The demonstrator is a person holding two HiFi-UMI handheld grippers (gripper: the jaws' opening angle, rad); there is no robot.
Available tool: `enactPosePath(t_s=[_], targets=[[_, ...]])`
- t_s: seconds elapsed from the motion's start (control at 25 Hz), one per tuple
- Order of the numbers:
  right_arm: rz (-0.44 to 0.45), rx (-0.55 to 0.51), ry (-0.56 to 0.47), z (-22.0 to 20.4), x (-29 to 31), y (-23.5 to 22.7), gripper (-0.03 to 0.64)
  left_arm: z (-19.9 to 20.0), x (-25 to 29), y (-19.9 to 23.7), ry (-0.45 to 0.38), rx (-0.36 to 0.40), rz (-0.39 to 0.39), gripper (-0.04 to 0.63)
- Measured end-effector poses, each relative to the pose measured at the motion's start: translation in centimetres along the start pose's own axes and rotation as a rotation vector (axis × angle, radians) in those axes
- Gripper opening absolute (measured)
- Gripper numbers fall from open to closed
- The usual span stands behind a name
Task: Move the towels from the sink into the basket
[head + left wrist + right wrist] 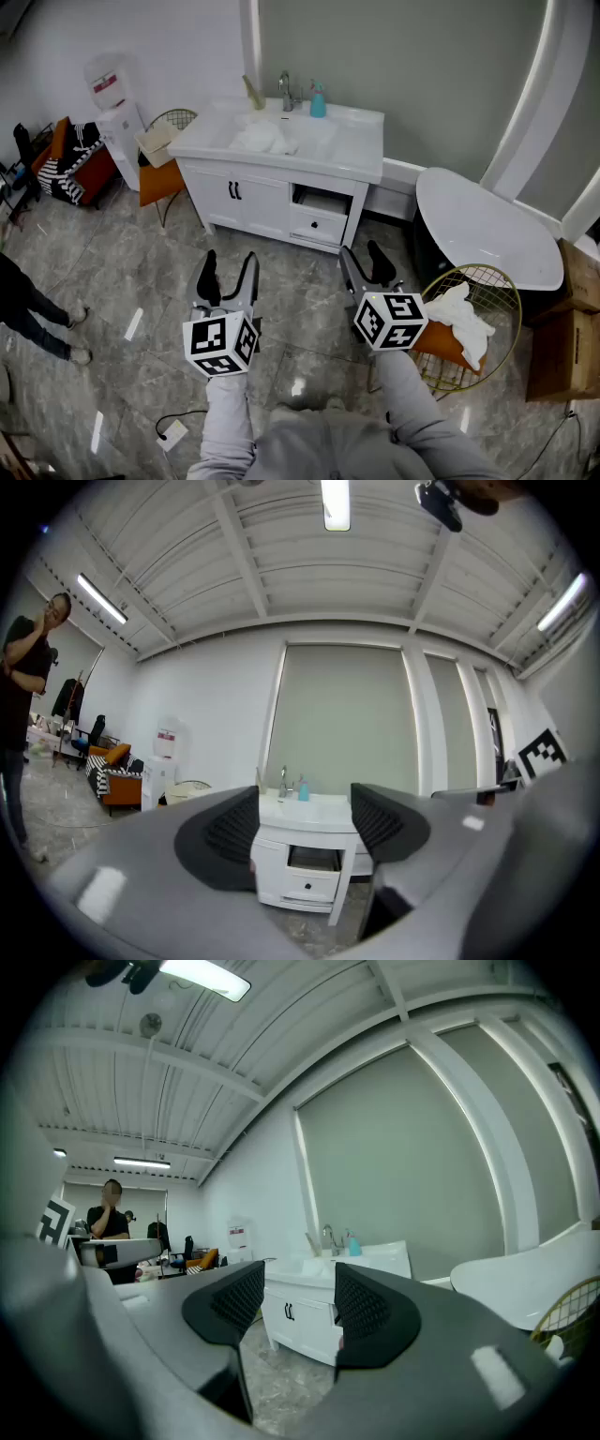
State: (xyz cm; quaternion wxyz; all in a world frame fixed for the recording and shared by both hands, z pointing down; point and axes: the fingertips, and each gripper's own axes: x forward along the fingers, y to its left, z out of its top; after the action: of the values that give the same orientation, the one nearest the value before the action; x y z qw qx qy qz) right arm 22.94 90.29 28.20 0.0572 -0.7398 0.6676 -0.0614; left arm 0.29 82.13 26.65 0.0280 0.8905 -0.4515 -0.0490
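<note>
- Two hand-held grippers are up in front of the person. The left hand-held gripper [229,272] and the right hand-held gripper [364,266] both have their jaws apart with nothing between the pads.
- Each gripper view looks between its own pads across open floor to the white cabinet, so neither one is touching anything.
- One white towel [461,319] already lies in the wire basket [502,300], just beside the right hand-held gripper.
- Another white towel in the sink [262,139] sits crumpled in the basin of the sink [315,141], well apart from both hand-held grippers.
- Judging from this, the step in hand is the walk to the sink for that towel, and the task looks partly done.
- To do it well, close the distance first rather than reaching, then widen the jaws before coming down on the cloth.
- Bite a thick fold near the middle of the heap. An edge grip would likely let it trail.
- Lift straight up to clear the faucet [286,91] and the blue bottle [318,99] behind the basin, then carry the towel over the basket before letting go.
</note>
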Motion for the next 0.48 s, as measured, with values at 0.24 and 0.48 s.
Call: enactPosePath(t_s=[0.24,0.48], targets=[[0.006,0.002,-0.003,-0.02,0.47,0.33,0.235,0.19,0.13,0.47,-0.004,0.007,0.005,0.356],[0.005,0.003,0.001,-0.18,0.78,0.52,0.235,0.13,0.28,0.87,-0.004,0.009,0.007,0.356]])
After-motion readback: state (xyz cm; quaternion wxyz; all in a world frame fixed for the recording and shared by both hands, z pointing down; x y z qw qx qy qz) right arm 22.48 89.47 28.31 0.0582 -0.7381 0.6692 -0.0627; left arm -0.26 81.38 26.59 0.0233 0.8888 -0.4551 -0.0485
